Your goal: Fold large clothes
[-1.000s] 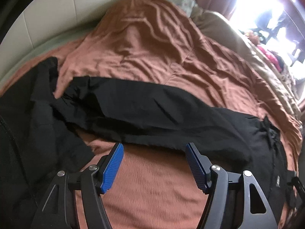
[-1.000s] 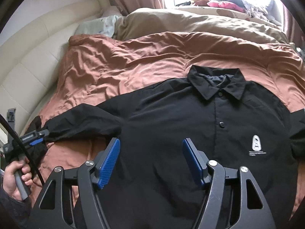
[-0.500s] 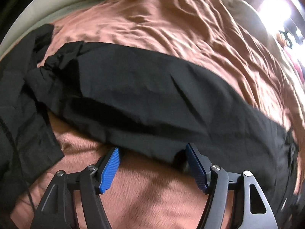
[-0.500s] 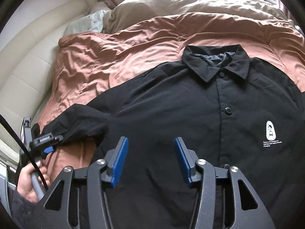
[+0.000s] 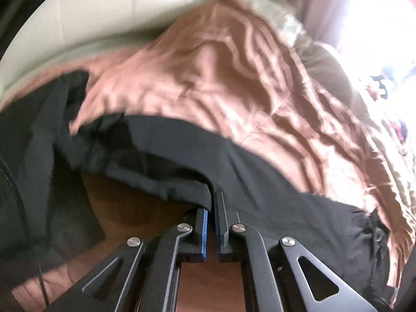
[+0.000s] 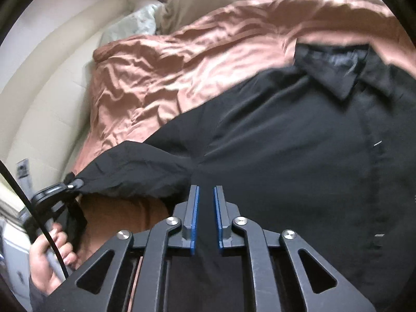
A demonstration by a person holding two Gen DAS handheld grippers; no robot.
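Left wrist view shows the left tongs pinched tight on the jacket sleeve on the bed, while the right tongs are closing on its body, so a thin pinch could let it slip.

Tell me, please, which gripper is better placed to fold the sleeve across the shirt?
Left, probably: the left gripper is shut on the sleeve edge, whereas the right gripper is closing on the shirt body.
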